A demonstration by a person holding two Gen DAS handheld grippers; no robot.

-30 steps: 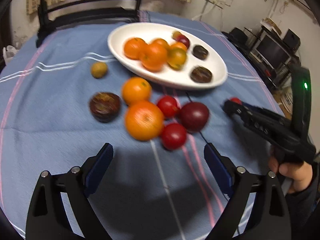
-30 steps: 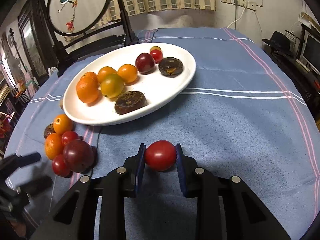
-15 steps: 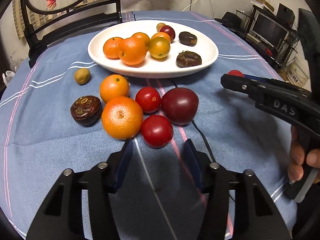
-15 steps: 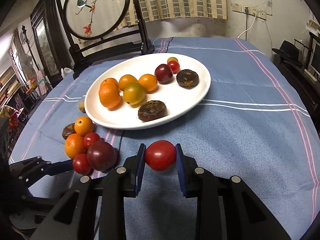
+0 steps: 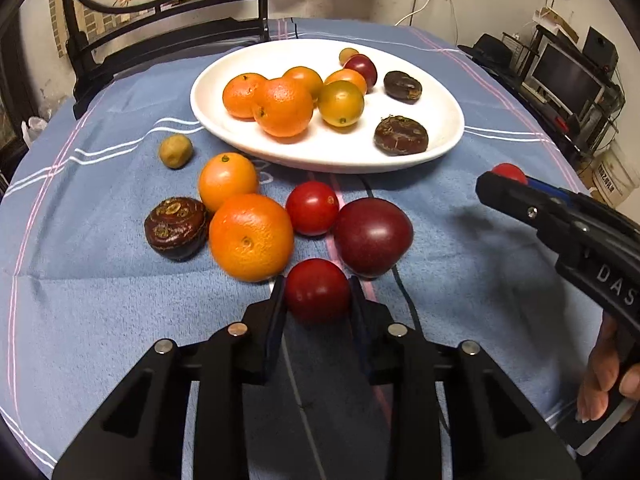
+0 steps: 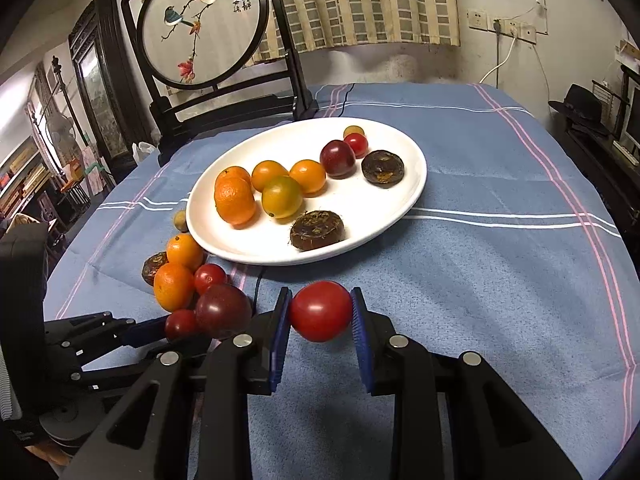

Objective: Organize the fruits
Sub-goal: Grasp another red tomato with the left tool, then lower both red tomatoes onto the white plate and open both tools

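Left wrist view | my left tongs (image 5: 318, 292) pinch a red tomato (image 5: 317, 291) on the counter (image 5: 100, 300) | right tongs (image 6: 320, 312) pinch another tomato (image 6: 320, 311) aloft | judged light, smooth, bruisable: hold across the middle, gently.

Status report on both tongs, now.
Left tongs closed on a red tomato beside the purple plum. Right tongs hold another tomato. Path to white plate open.

text: "DAS" | on: right tool (image 5: 505, 179) body | other lettering: unreadable
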